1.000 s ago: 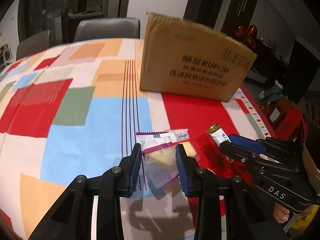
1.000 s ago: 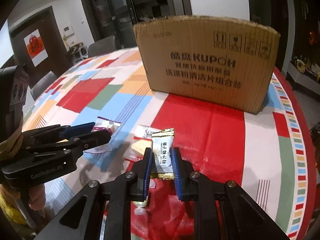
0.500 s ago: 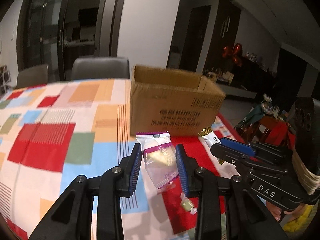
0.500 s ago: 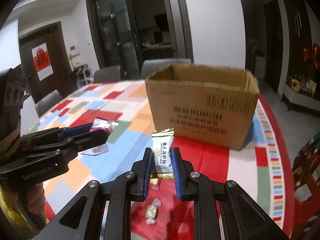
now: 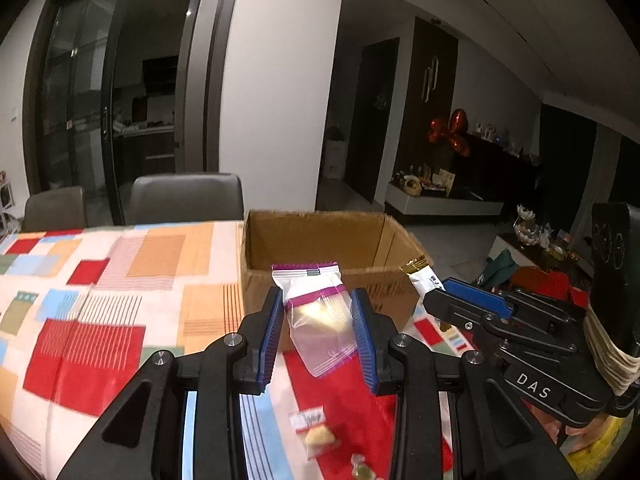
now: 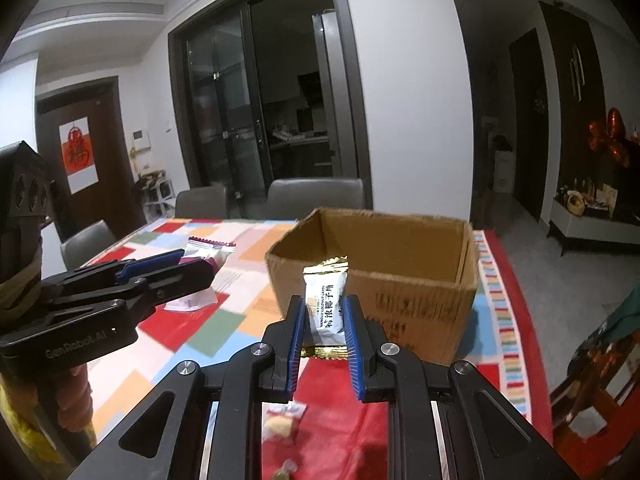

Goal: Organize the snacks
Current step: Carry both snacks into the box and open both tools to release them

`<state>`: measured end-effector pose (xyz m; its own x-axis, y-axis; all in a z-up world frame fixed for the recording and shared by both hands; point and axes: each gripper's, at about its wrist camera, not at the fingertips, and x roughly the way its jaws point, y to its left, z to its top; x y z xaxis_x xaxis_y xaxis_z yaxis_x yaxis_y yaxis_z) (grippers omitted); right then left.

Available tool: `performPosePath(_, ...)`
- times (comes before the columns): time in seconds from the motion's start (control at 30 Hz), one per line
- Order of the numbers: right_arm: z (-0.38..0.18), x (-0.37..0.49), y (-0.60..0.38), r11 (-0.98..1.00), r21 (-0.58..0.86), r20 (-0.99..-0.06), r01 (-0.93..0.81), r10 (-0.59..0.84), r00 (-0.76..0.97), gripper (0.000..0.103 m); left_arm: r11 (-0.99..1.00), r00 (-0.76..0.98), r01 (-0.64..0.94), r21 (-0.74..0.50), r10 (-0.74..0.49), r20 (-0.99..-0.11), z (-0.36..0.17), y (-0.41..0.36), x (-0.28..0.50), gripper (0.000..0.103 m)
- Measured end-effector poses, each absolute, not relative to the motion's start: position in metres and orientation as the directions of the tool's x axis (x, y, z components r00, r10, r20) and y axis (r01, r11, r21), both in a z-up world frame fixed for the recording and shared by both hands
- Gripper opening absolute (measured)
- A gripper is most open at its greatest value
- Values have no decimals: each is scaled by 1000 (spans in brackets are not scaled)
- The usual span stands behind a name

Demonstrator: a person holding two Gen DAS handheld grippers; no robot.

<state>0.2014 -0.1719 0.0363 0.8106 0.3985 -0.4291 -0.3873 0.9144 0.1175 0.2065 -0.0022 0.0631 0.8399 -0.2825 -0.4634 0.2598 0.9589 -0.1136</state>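
Note:
My left gripper (image 5: 316, 312) is shut on a clear snack packet with purple trim (image 5: 318, 316) and holds it in the air, in front of the open cardboard box (image 5: 320, 240). My right gripper (image 6: 325, 316) is shut on a white and gold candy packet (image 6: 326, 304), also lifted, just short of the box (image 6: 384, 248). Each gripper shows in the other view, the right one (image 5: 472, 300) with its packet tip (image 5: 420, 274), the left one (image 6: 160, 268) with its packet (image 6: 208, 252). What lies inside the box is hidden.
A small snack packet (image 5: 314, 428) and a wrapped candy (image 5: 360, 468) lie on the patchwork tablecloth (image 5: 100, 300) below the grippers. Grey chairs (image 5: 184, 198) stand behind the table. The table's right edge (image 6: 516, 300) drops off to the floor.
Both grippers have risen from the tabletop with their packets and tilted up. The box opening has come into view from above.

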Motion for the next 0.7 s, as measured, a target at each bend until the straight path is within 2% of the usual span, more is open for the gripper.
performPosePath(0.27,52,234,-184,928,108,-413,-356,367,834,21,952,844,294,-83,-299,-446,76,-15,245,34)
performPosePath(0.7,49,294,-189,944,90,-432,-318,324,841,21,941,803,319,-111,-331,-496,63,-22,319,34)
